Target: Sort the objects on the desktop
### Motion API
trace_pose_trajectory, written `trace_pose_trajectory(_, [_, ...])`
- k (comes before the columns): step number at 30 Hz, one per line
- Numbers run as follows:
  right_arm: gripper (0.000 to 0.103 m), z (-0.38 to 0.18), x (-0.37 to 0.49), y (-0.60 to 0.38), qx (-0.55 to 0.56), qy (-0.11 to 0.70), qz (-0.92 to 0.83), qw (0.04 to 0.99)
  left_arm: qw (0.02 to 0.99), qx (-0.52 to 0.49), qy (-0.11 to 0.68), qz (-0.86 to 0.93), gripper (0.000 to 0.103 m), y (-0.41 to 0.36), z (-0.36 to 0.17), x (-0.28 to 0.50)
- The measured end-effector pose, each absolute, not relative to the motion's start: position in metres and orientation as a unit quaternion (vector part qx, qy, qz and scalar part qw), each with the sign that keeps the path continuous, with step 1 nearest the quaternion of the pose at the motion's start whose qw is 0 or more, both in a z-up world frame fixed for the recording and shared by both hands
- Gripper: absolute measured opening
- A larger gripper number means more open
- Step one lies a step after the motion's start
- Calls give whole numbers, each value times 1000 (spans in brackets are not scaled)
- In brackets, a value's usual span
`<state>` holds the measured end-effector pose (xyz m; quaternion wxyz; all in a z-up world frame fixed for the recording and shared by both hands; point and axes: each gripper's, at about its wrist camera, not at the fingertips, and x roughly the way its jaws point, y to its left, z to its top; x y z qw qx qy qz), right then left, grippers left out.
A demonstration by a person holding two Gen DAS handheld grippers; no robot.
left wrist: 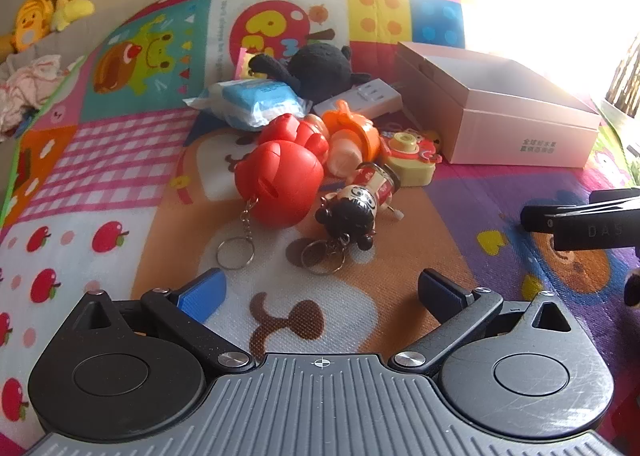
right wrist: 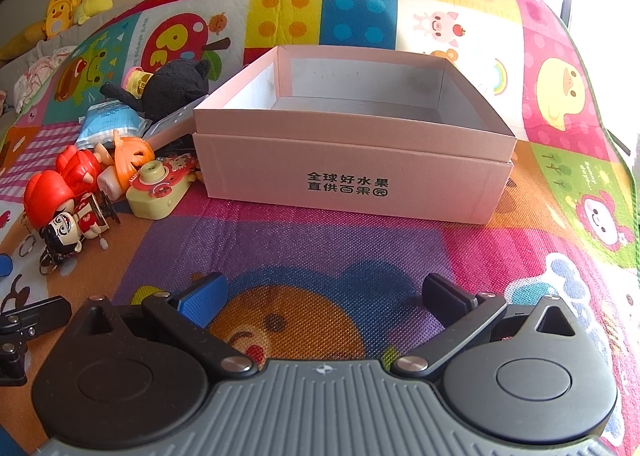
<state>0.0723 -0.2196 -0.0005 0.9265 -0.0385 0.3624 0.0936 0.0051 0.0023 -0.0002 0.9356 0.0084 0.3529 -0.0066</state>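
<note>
A heap of small toys lies on a colourful play mat (left wrist: 120,159). Nearest my open left gripper (left wrist: 320,292) are a red round keychain figure (left wrist: 280,183) and a black-haired keychain doll (left wrist: 352,211). Behind them sit an orange figure (left wrist: 352,131), a yellow toy camera (left wrist: 408,155), a blue tissue pack (left wrist: 256,99), a white power adapter (left wrist: 368,95) and a black plush (left wrist: 320,67). My right gripper (right wrist: 324,294) hangs open and empty in front of an open pink box (right wrist: 352,175), which holds nothing I can see. The toys (right wrist: 100,179) lie to its left.
The pink box (left wrist: 512,107) stands right of the heap. Part of the other gripper (left wrist: 580,219) shows at the right edge of the left wrist view. Yellow plush toys (left wrist: 44,11) and crumpled cloth (left wrist: 28,87) lie beyond the mat's far left edge.
</note>
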Motion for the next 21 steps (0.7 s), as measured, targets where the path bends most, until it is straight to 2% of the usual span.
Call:
trace_pose_trajectory(11, [103, 0, 73, -220, -38, 377, 87, 921, 939, 33, 342, 23, 103, 13, 2, 32])
trace_pose_trajectory(16, [103, 1, 74, -220, -39, 378, 91, 920, 939, 62, 324, 93, 103, 31, 4, 48])
trace_pose_trajectory(21, [103, 1, 76, -219, -42, 375, 99, 921, 931, 23, 329, 157, 103, 63, 6, 54])
